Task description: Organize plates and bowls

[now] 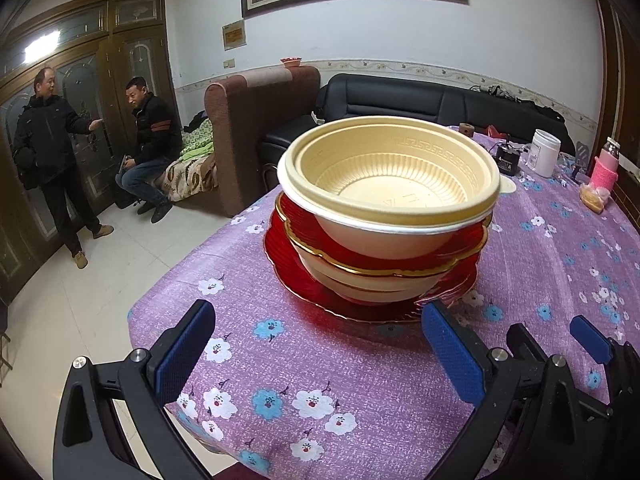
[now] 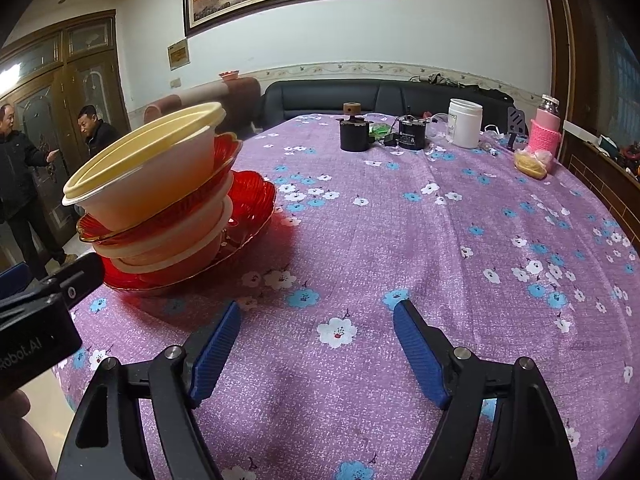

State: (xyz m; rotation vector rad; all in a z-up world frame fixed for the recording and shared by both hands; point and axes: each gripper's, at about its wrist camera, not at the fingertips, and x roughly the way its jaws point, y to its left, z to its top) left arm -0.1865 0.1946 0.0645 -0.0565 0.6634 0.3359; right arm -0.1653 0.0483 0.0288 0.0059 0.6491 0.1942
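One stack of dishes stands on the purple flowered tablecloth (image 1: 328,364). From the bottom it is a large red plate (image 1: 304,292), a cream bowl (image 1: 360,280), a red gold-rimmed plate (image 1: 460,246) and cream bowls (image 1: 384,184) nested on top. My left gripper (image 1: 320,316) is open just in front of the stack, nothing between its blue pads. In the right wrist view the same stack (image 2: 160,200) stands at the left. My right gripper (image 2: 318,312) is open over bare cloth to the right of the stack, holding nothing. Its blue pad (image 1: 588,340) shows at the left view's right edge.
At the table's far side stand a white jar (image 2: 464,122), a black cylinder (image 2: 354,134), a black device with cables (image 2: 412,134), a pink-sleeved bottle (image 2: 546,130) and bagged food (image 2: 532,162). A black sofa (image 1: 420,104) lies behind. Two people (image 1: 52,152) are by the wooden doors, left.
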